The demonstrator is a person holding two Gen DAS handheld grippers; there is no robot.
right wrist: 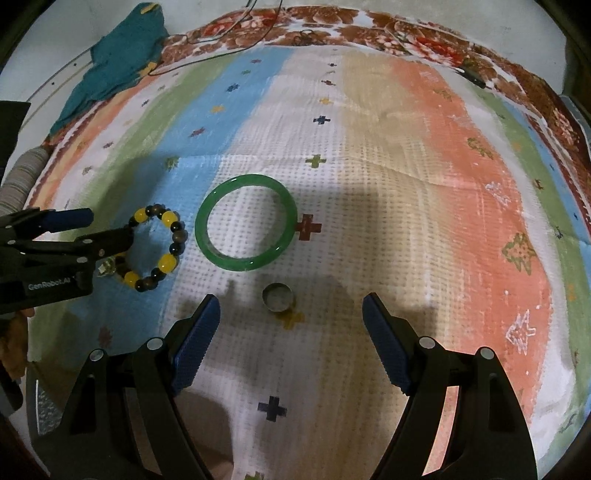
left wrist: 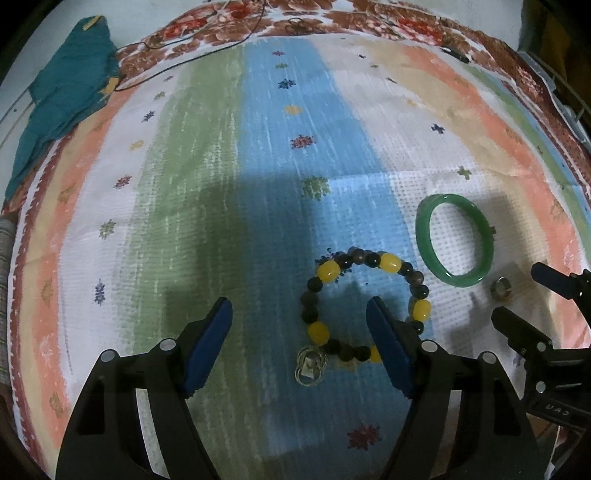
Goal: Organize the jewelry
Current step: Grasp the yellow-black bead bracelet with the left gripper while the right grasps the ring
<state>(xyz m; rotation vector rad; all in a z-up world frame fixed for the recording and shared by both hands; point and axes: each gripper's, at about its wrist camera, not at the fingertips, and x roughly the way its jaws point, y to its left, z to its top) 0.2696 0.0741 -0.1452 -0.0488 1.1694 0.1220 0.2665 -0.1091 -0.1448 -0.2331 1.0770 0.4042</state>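
A striped cloth [right wrist: 388, 155] in green, blue, white, beige and orange bands covers the surface; a brown floral border [right wrist: 332, 33] runs along its far edge; crumpled teal fabric [left wrist: 62, 96] lies far left; a thin dark cable [left wrist: 207, 51] crosses the border; lighting is dim, shadows falling near.

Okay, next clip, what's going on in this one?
A person holds two tongs over a striped cloth where jewelry lies: a beaded bracelet with yellow and dark beads, a green bangle and a small metal ring. The left tongs hang open over the bracelet, the right tongs open just short of the ring. Nothing is gripped yet; all three pieces lie loose on the cloth.
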